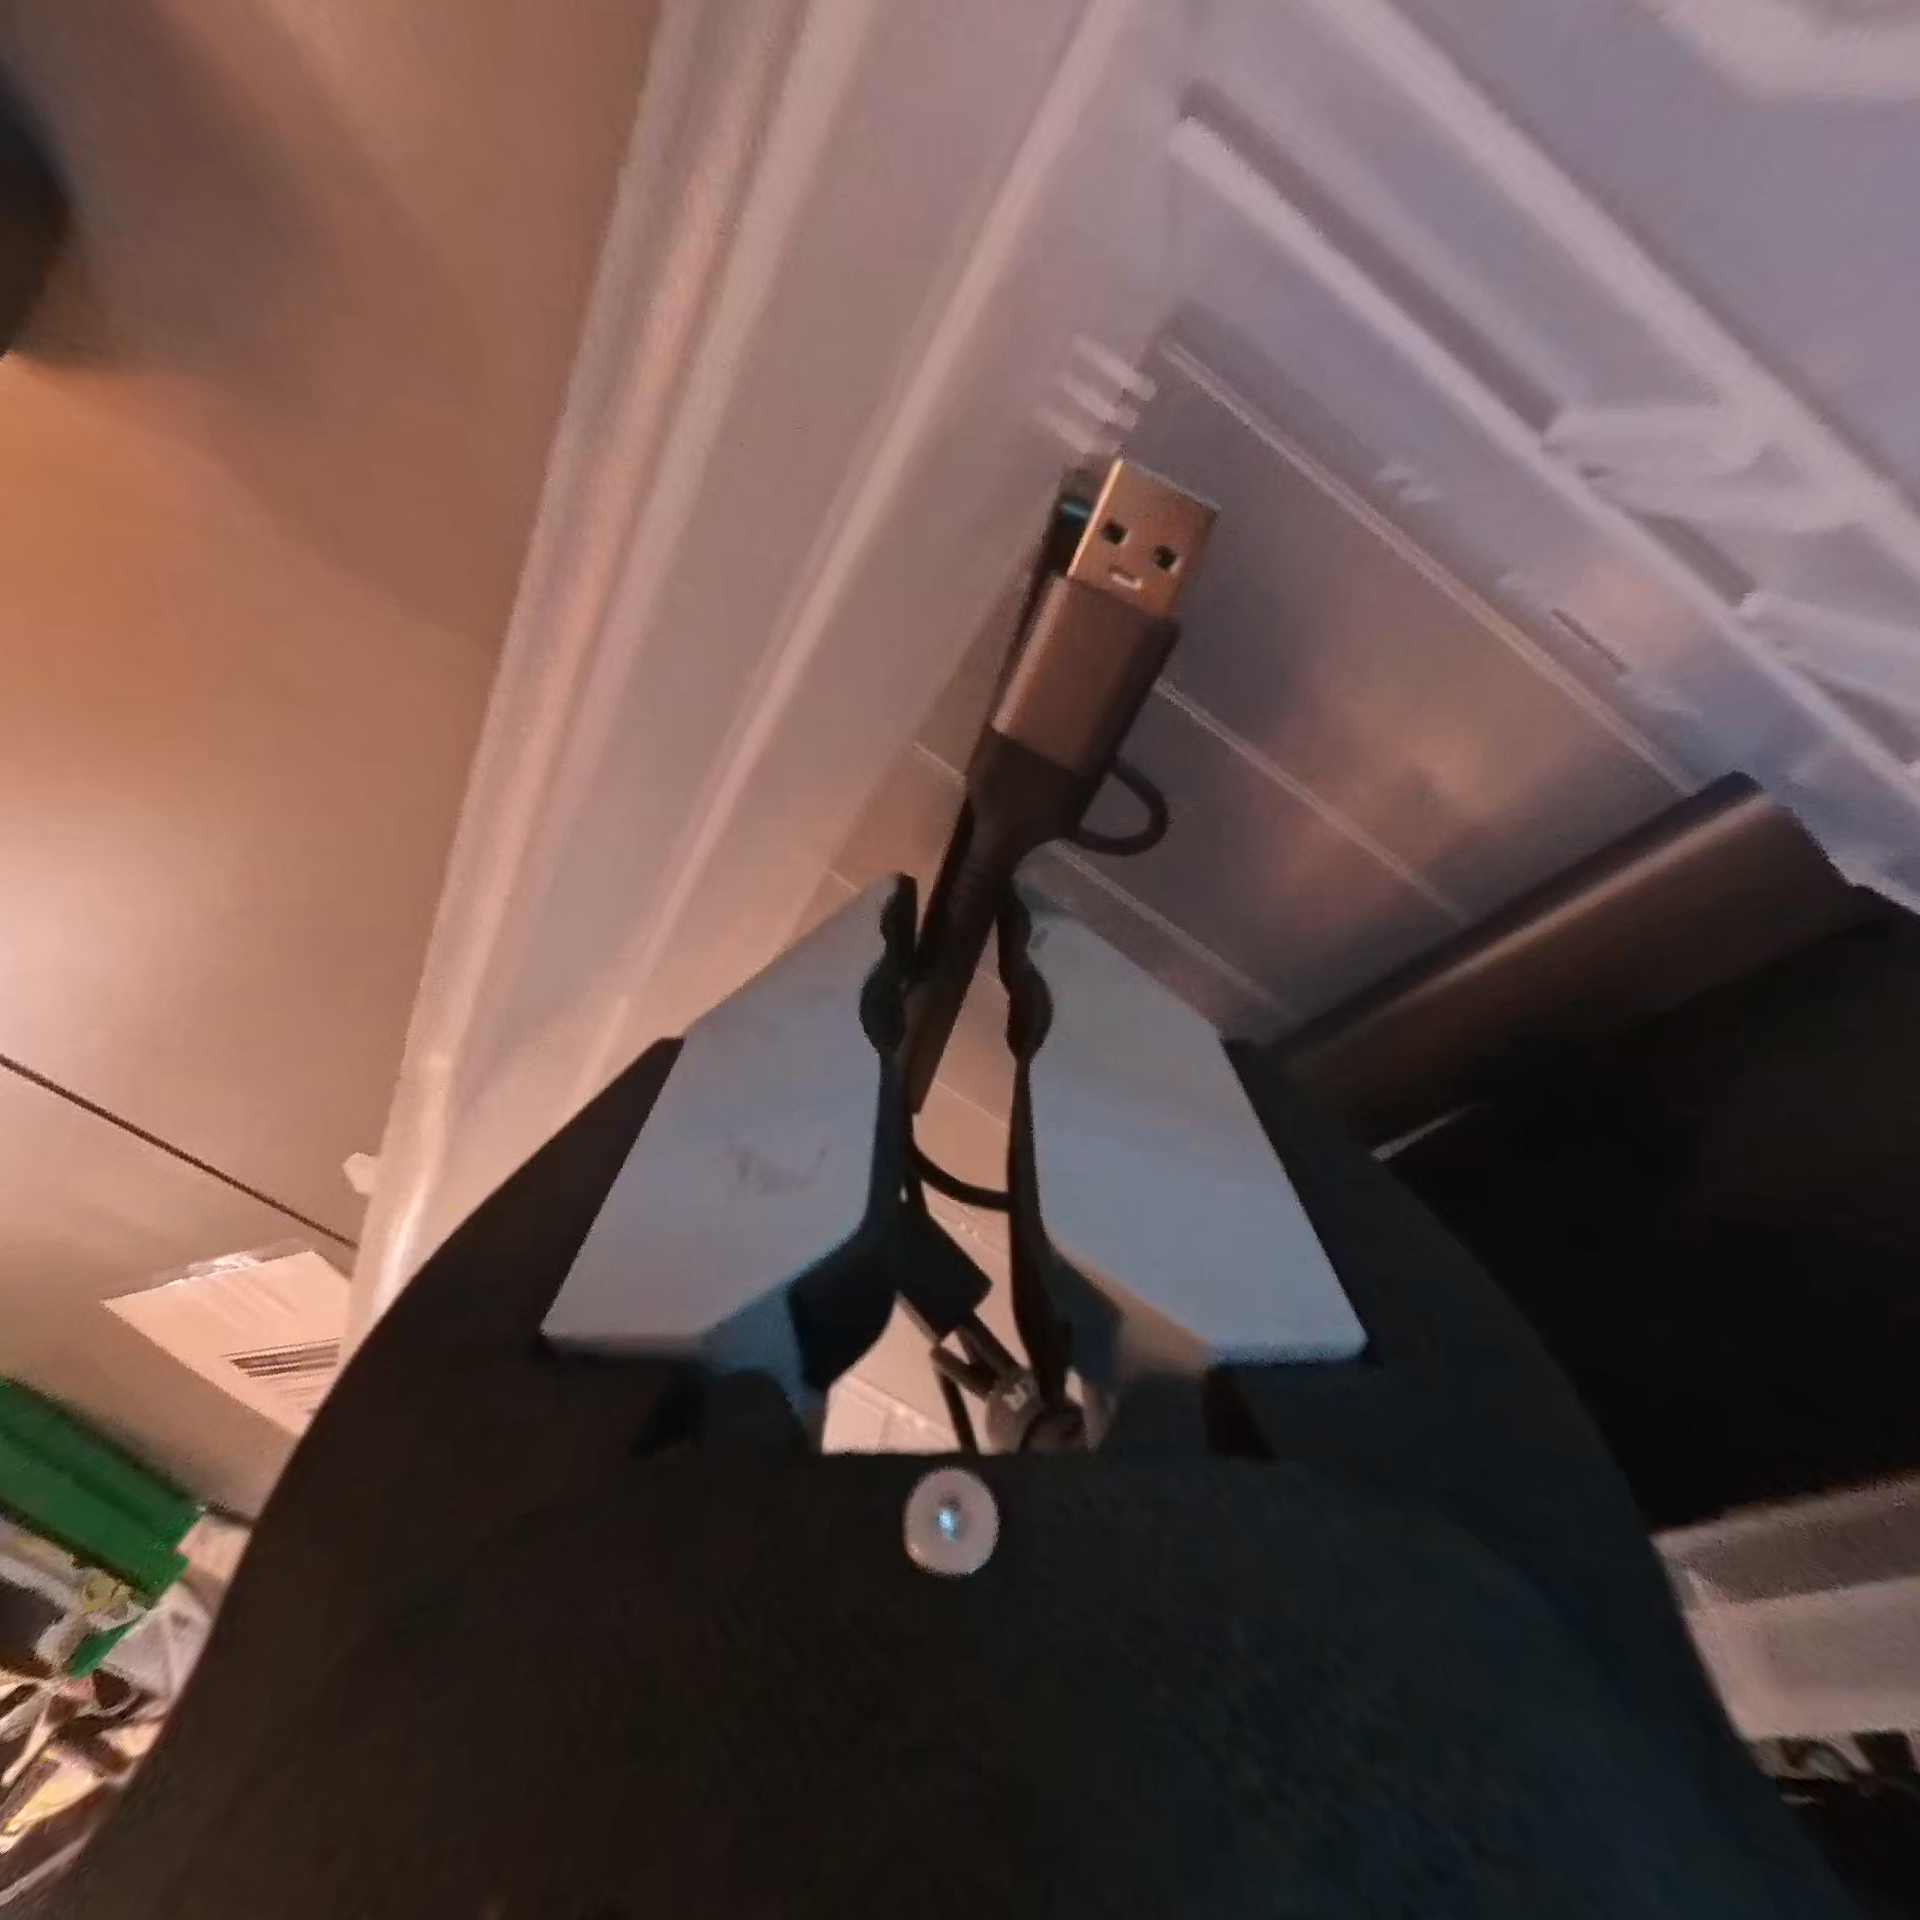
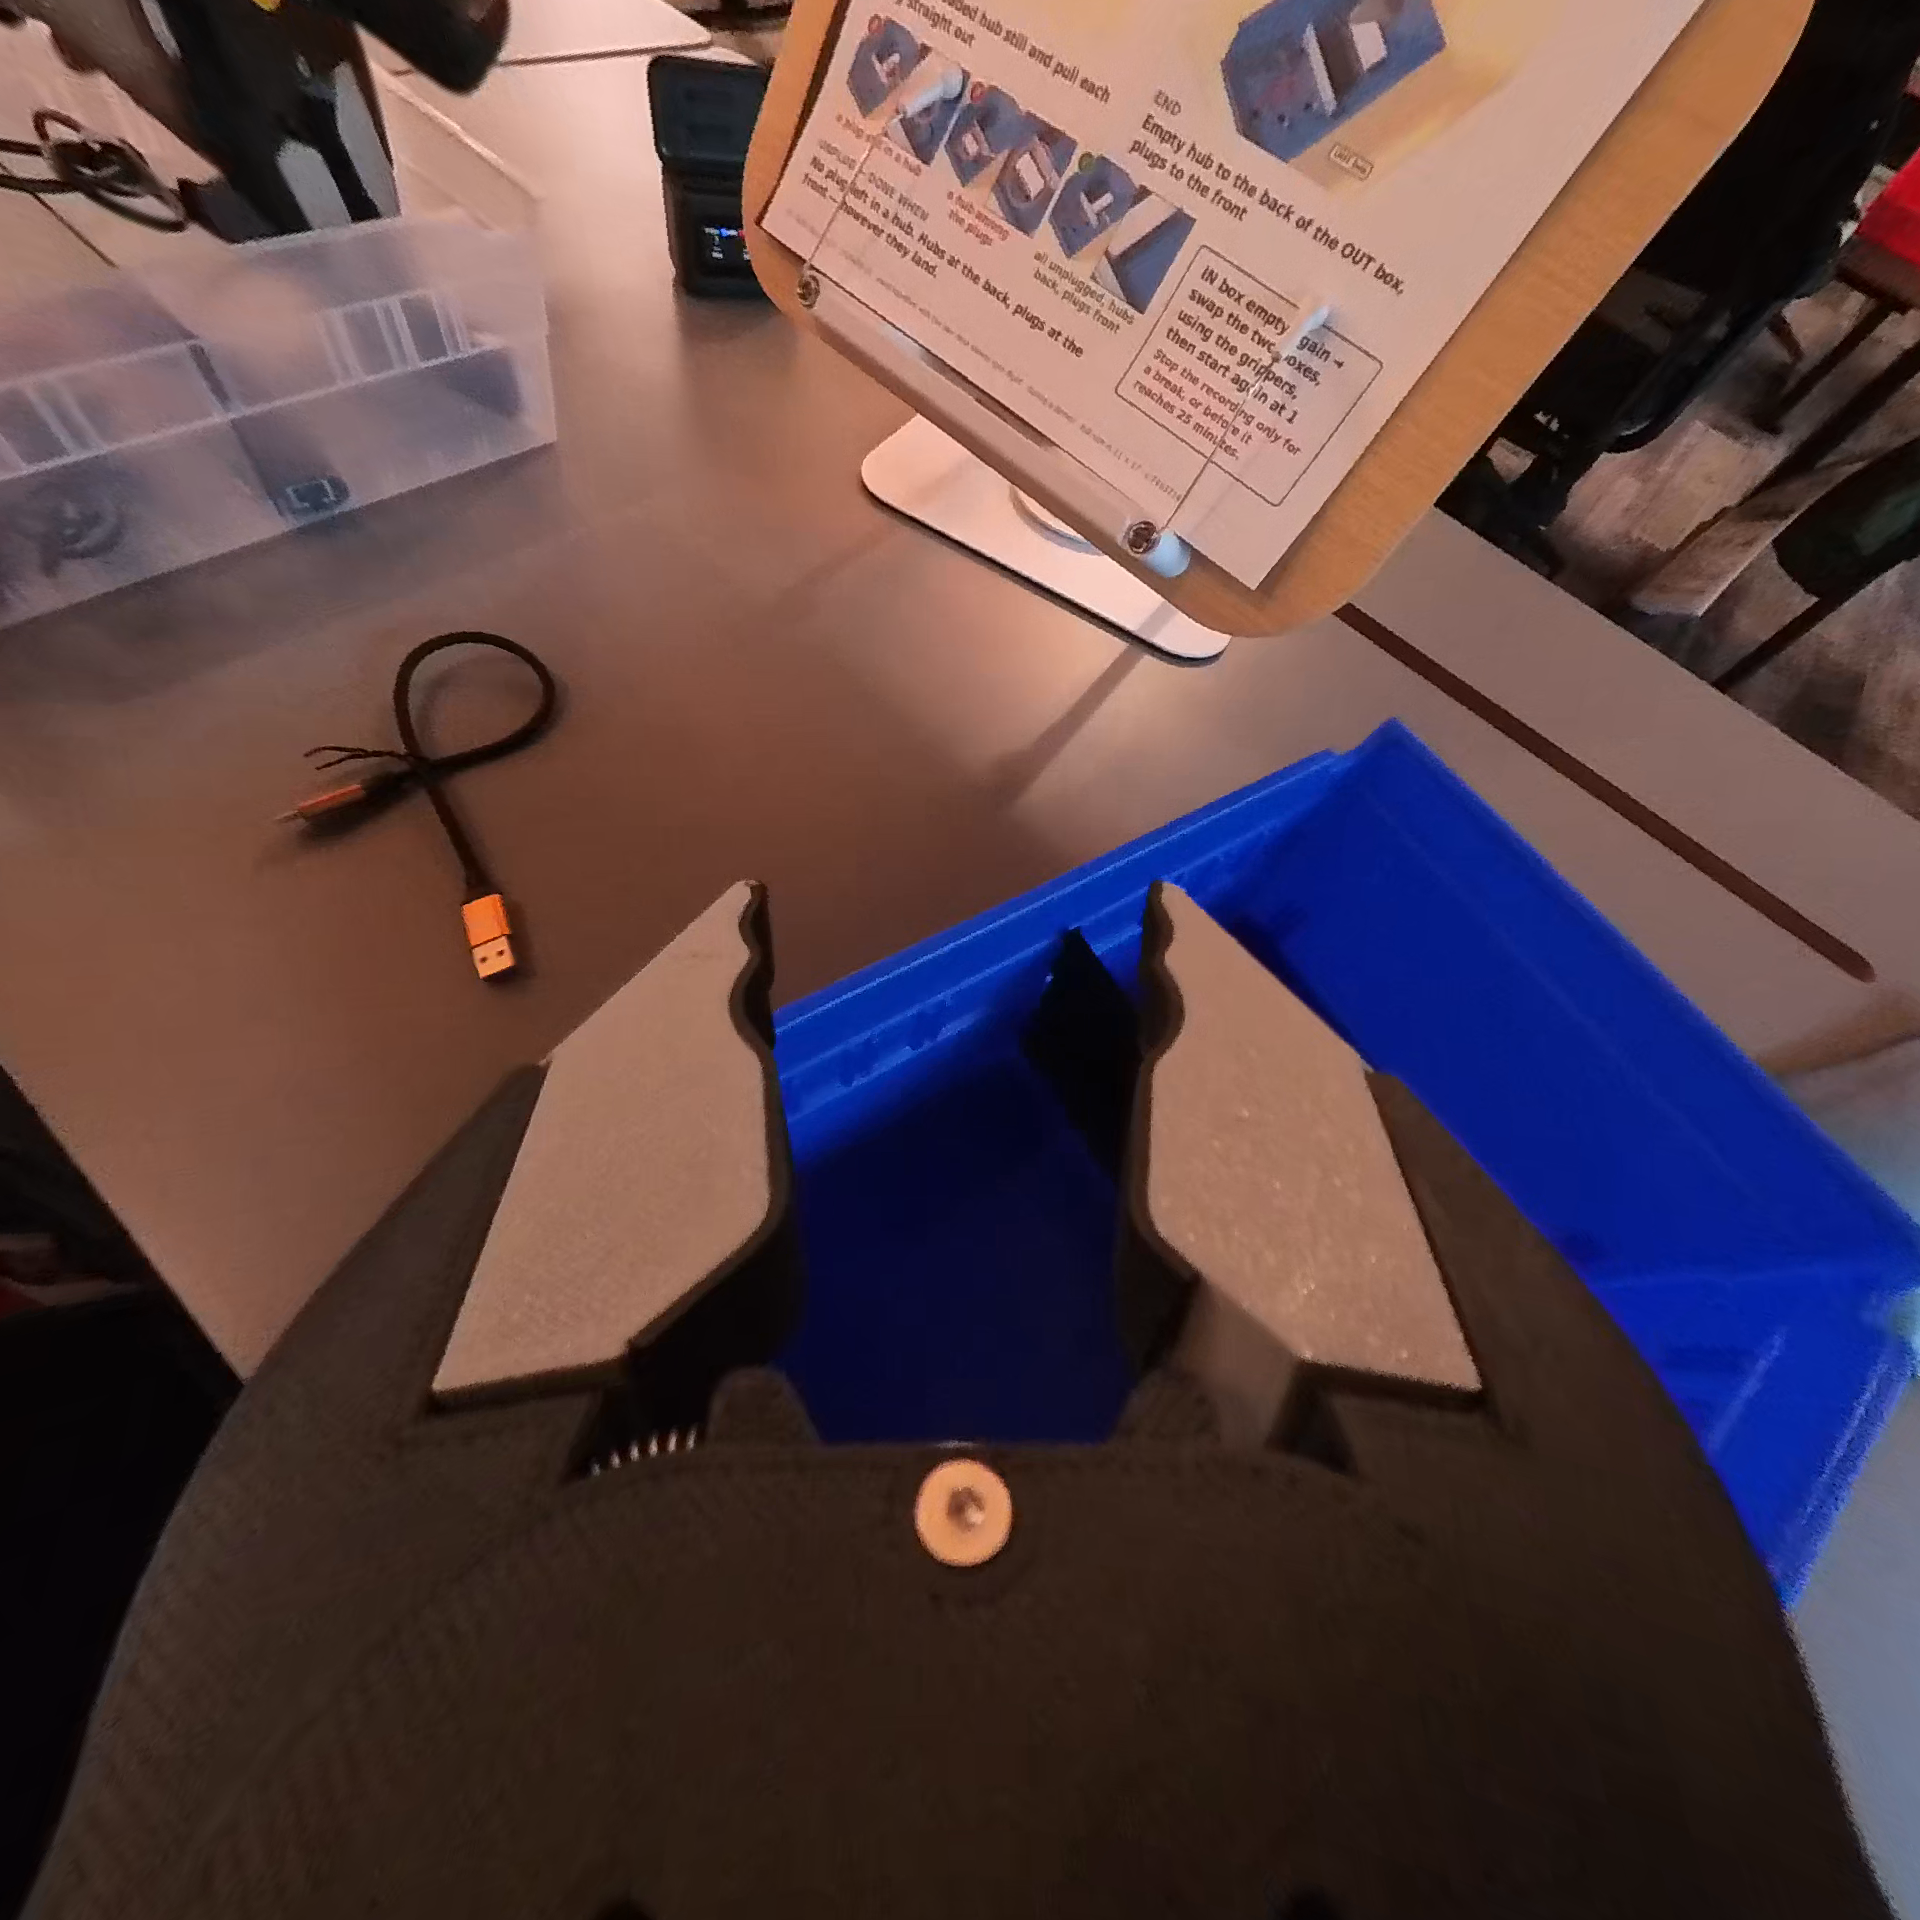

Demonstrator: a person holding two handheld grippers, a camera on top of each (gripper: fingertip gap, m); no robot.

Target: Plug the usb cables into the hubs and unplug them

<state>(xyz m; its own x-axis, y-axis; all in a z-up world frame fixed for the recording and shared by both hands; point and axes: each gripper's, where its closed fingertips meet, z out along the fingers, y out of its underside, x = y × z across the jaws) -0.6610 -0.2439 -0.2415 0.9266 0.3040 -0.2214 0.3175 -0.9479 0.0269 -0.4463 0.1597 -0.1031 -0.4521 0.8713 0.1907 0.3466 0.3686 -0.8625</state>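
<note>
Left wrist view: left hand-held gripper (image 1: 961,935) pinches a black cable (image 1: 1081,665) loosely, perhaps; it could twist. Right hand-held gripper (image 2: 956,935) gapes, empty.

**Colours on the bench**

The left gripper (image 1: 961,935) has pale grey fingers (image 1: 748,1164) on a black body; the cable (image 1: 1049,790) pinched between them is black, with a dark grey shell and a golden metal plug tip; the box (image 1: 1351,520) behind it is clear, frosted white; a green object (image 1: 94,1496) sits at eight o'clock. The right gripper (image 2: 951,935) shows speckled grey fingers (image 2: 644,1143) on matt black; below it is a bright blue bin (image 2: 1455,1039) with a black divider (image 2: 1081,1029); at ten o'clock lies a black braided cord (image 2: 457,748) with orange plugs; the bench (image 2: 727,675) is grey-brown; the sign board (image 2: 1455,416) is light wood with a white sheet.
</note>
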